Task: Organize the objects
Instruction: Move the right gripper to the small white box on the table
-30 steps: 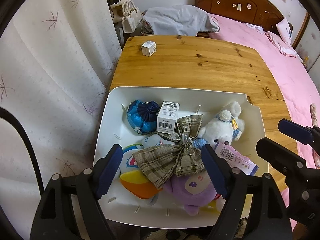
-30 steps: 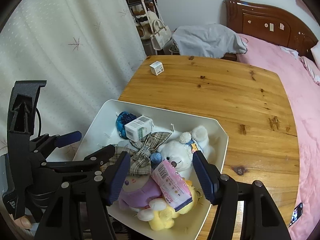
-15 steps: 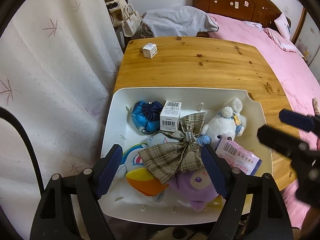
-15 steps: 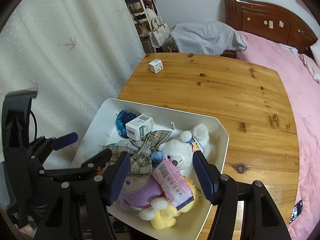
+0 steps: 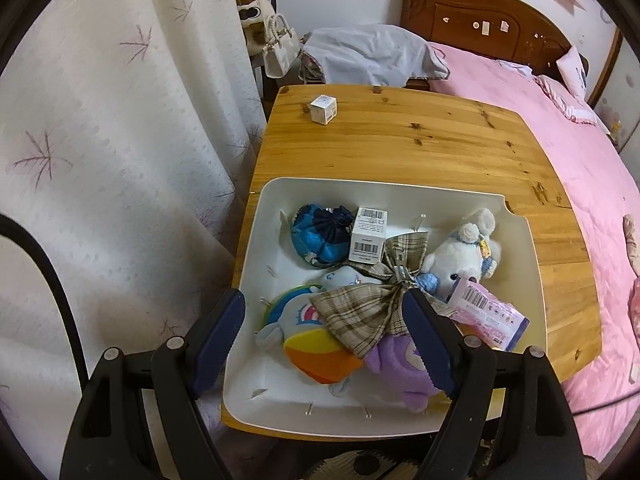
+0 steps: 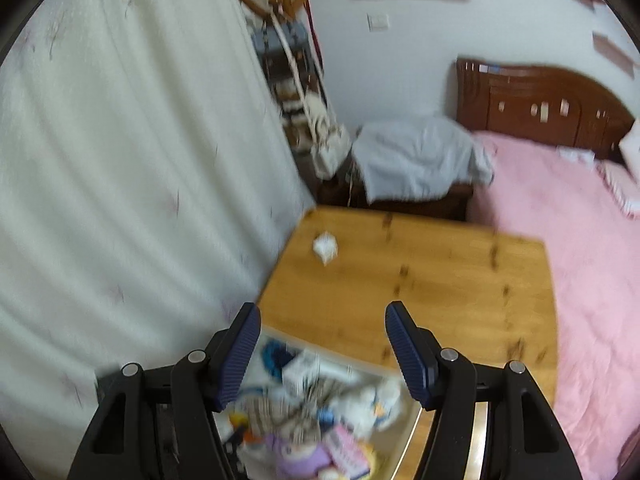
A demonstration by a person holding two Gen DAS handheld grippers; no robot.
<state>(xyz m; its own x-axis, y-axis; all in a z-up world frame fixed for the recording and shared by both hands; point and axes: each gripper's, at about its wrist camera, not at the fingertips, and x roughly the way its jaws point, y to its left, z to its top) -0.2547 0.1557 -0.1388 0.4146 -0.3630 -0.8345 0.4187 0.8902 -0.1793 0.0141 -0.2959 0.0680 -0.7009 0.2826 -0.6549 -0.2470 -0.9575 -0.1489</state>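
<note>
Left gripper (image 5: 324,332) and right gripper (image 6: 322,354) both spread, empty, above the tray (image 5: 516,240).
Plaid bow (image 5: 372,308) between left fingers: soft, light; probably best pinched at its knot.

The left wrist view looks steeply down from close above the near end of the counter (image 5: 420,152), facing the bed (image 5: 568,128). The right wrist view sits higher and farther back, aimed flatter toward the wall (image 6: 420,60), and is blurred. Both share the counter, bin (image 5: 256,264), curtain (image 5: 120,160) and bed.
</note>
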